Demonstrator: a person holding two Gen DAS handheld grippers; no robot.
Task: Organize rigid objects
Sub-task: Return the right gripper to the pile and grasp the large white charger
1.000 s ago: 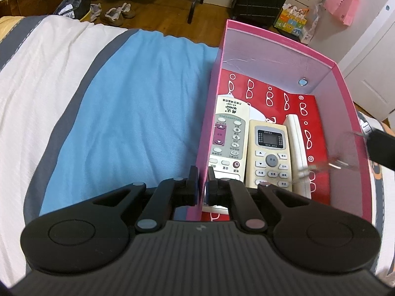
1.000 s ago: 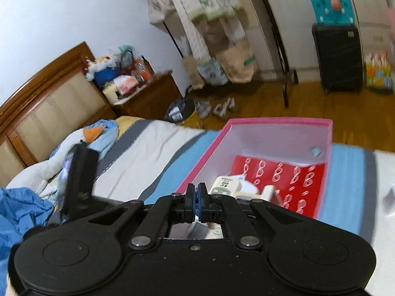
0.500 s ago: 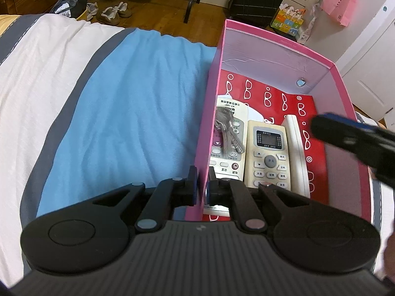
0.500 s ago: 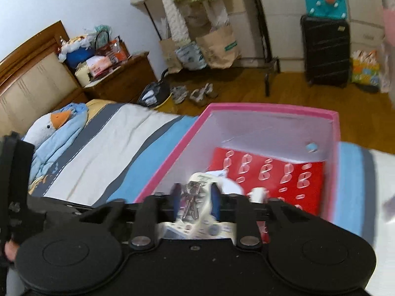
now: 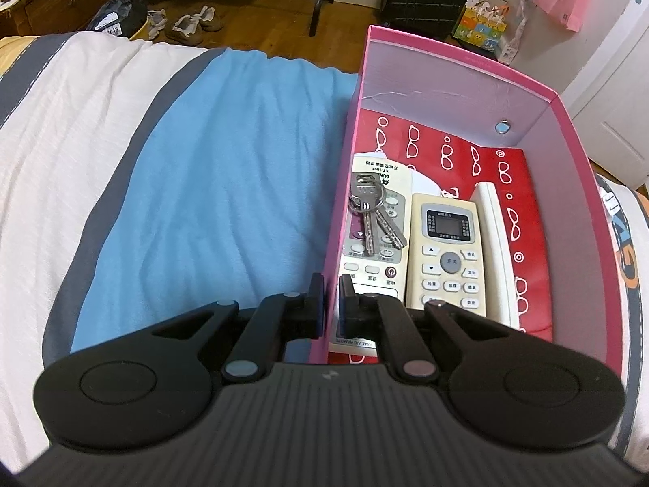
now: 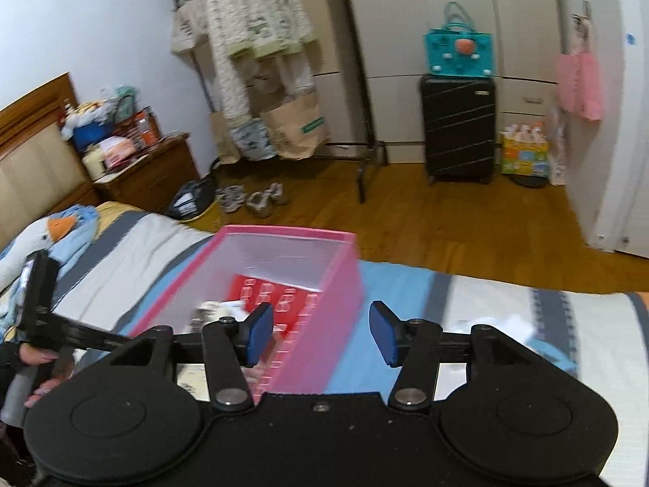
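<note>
Left gripper pinches the near wall of the pink box, keys lying on a remote just ahead inside; right gripper, empty, jaws opening, likely needs another loose item next.

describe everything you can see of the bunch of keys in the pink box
The bunch of keys is silvery metal: several keys on a ring, heads gathered toward the far end, two long blades splayed toward the camera. It lies flat on the white remote at the left side of the pink box, over its buttons. No gripper touches it. The cream remote lies beside it, apart.
</note>
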